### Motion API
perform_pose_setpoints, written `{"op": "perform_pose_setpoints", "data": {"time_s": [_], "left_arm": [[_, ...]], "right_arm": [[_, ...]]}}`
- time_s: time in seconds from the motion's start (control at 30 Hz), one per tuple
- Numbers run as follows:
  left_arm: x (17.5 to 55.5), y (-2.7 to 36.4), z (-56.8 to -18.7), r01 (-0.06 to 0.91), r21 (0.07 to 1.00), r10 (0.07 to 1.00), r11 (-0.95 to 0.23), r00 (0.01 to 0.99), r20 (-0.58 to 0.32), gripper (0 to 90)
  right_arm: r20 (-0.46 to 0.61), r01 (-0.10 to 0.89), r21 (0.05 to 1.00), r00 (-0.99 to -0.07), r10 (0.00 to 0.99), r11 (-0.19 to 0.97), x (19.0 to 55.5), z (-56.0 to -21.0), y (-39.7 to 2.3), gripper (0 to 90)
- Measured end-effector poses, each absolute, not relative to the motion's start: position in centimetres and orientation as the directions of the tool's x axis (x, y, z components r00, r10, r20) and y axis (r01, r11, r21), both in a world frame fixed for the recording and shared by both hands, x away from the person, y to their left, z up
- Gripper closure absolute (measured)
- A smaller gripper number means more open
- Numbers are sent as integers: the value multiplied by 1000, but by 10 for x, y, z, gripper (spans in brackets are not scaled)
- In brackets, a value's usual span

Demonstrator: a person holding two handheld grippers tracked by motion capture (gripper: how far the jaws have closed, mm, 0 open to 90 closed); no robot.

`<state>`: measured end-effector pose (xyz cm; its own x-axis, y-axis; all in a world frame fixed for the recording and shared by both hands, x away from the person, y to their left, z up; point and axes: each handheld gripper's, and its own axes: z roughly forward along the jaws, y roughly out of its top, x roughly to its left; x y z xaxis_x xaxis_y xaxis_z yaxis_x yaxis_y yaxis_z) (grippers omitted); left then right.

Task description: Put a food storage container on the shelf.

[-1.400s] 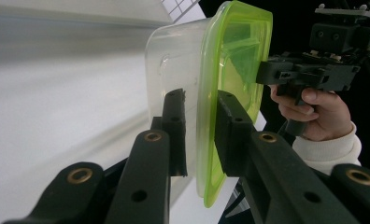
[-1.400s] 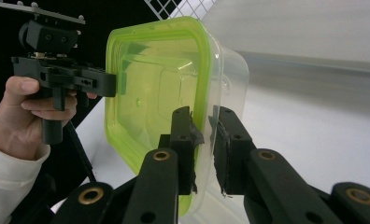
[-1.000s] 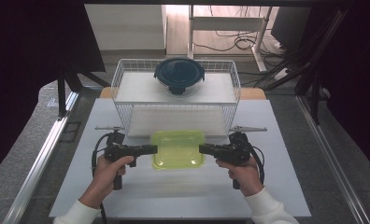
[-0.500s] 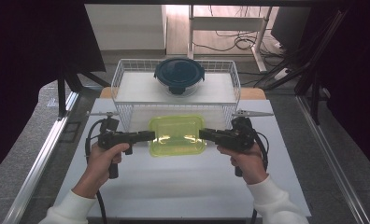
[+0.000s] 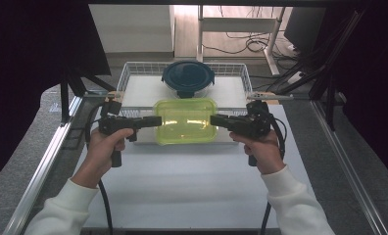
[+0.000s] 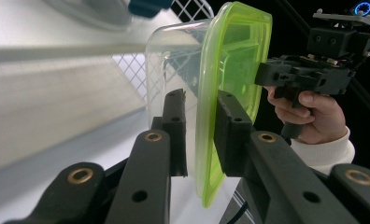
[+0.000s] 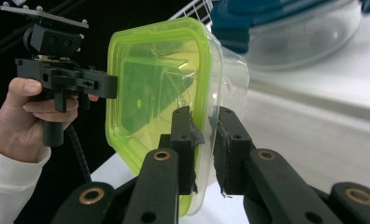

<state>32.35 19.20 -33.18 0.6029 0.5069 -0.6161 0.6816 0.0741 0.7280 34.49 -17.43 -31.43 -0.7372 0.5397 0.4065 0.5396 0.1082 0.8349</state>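
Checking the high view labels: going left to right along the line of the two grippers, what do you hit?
Left hand → left gripper → green-lidded clear container → right gripper → right hand.

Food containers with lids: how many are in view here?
2. A green-lidded clear container is held between the left tool and the right tool, in front of the wire basket. A round blue-lidded container sits inside that basket. None seems hidden.
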Motion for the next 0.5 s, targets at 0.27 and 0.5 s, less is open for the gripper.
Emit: {"op": "perform_pose_setpoints", "data": {"time_s": [0.27, 0.5], "left_arm": [[343, 195, -298, 660, 747, 521, 79, 612, -595, 762], [368, 198, -271, 659, 750, 522, 56, 622, -584, 763]], "right_arm": [[407, 522, 848, -749, 522, 88, 368, -285, -171, 783], [410, 521, 850, -742, 530, 72, 386, -262, -168, 783]]}}
